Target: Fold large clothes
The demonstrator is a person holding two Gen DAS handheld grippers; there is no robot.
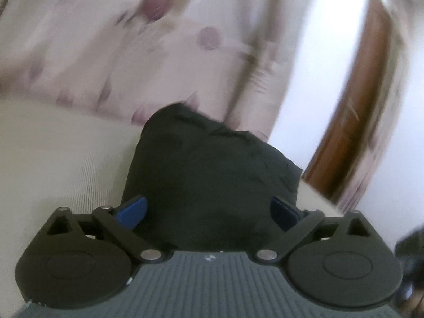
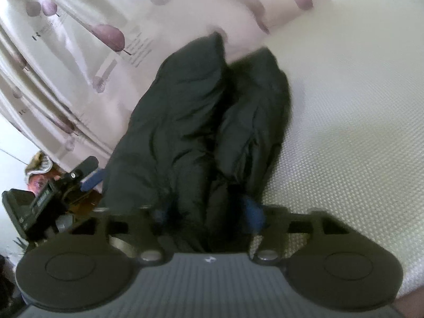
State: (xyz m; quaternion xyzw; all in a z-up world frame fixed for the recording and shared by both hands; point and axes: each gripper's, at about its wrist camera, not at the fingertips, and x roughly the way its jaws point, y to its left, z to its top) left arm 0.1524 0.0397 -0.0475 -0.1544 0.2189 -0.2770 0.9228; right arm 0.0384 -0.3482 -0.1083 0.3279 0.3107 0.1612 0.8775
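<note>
**Padded black jacket held at two points above a pale mattress**

Hands were out of sight; only the two handheld grippers showed. The left gripper (image 1: 208, 213) had its blue-tipped fingers (image 1: 132, 212) set wide on either side of a thick bundle of the bulky black padded jacket (image 1: 209, 175), one tip against each flank. The padding filled the whole gap, so the jaws stood far apart, probably because the bunched cloth was too thick to close on further. I judged this a squeeze on the bundle, not a loose hover.

From the right wrist view, the right gripper (image 2: 209, 212) had dark folds of the same jacket (image 2: 196, 122) running down between its blue fingers (image 2: 254, 212), which seemed to pinch it; blur hid the near finger. The jacket stretched away in two long puffy ridges, one lying on the cream textured mattress (image 2: 344, 145), the other raised toward the left gripper at the picture's left edge. That lifted edge suggested one half was being carried over the other to make a fold.

Behind hung a pale curtain with purple blossoms (image 2: 79, 39); a brown wooden door frame (image 1: 357, 111) stood in the left view. Both pictures were motion-blurred.
</note>
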